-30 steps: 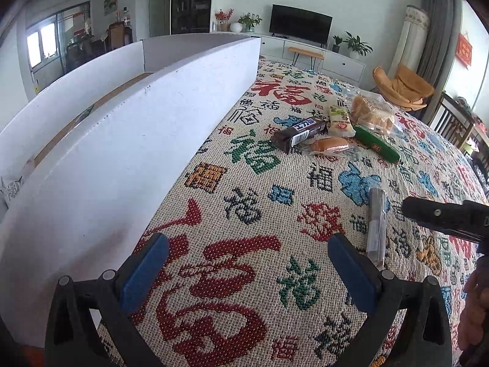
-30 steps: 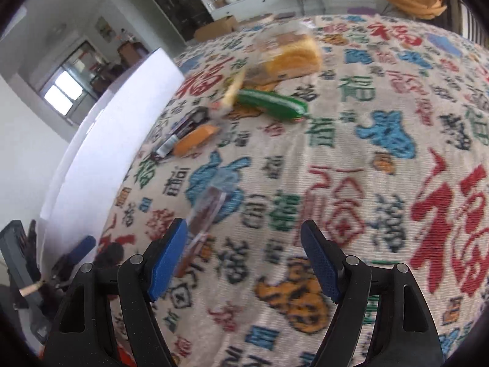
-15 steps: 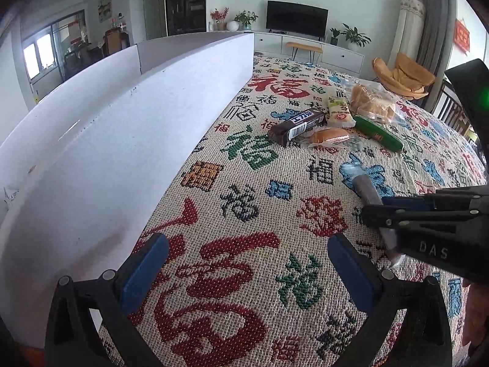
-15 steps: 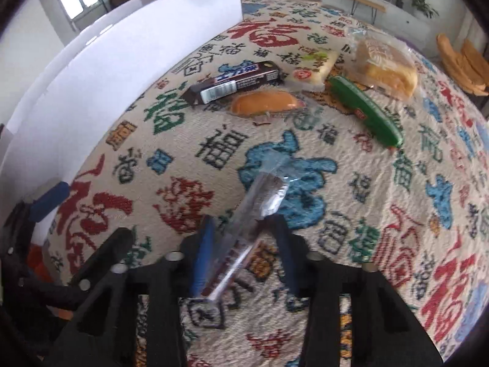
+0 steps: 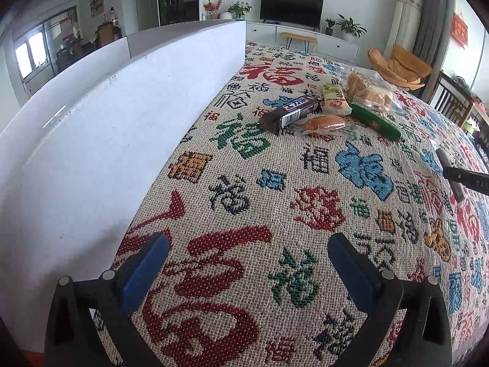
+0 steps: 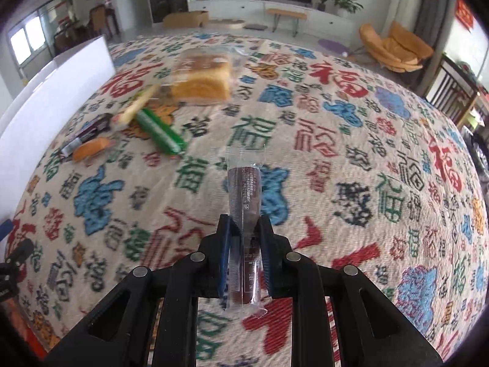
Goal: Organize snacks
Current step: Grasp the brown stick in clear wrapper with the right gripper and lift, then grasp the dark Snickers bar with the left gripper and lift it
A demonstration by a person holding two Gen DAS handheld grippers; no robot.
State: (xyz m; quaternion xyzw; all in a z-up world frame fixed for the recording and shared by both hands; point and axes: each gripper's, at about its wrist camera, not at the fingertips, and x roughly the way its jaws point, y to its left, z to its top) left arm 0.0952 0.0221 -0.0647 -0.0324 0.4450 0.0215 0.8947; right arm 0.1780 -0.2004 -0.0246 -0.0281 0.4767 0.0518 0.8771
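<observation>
The right tongs (image 6: 244, 241) have just closed on a sausage stick (image 6: 244, 202), clamped low, projecting ahead above the tabletop (image 6: 366, 153). Light, slippery wrapper; mid-length grip steadier. Left tongs (image 5: 247, 263) gape, empty.

Each gripper (image 5: 247, 263) (image 6: 244, 229) is black plastic, with blue pads (image 5: 146, 272) and silver round screws.
</observation>
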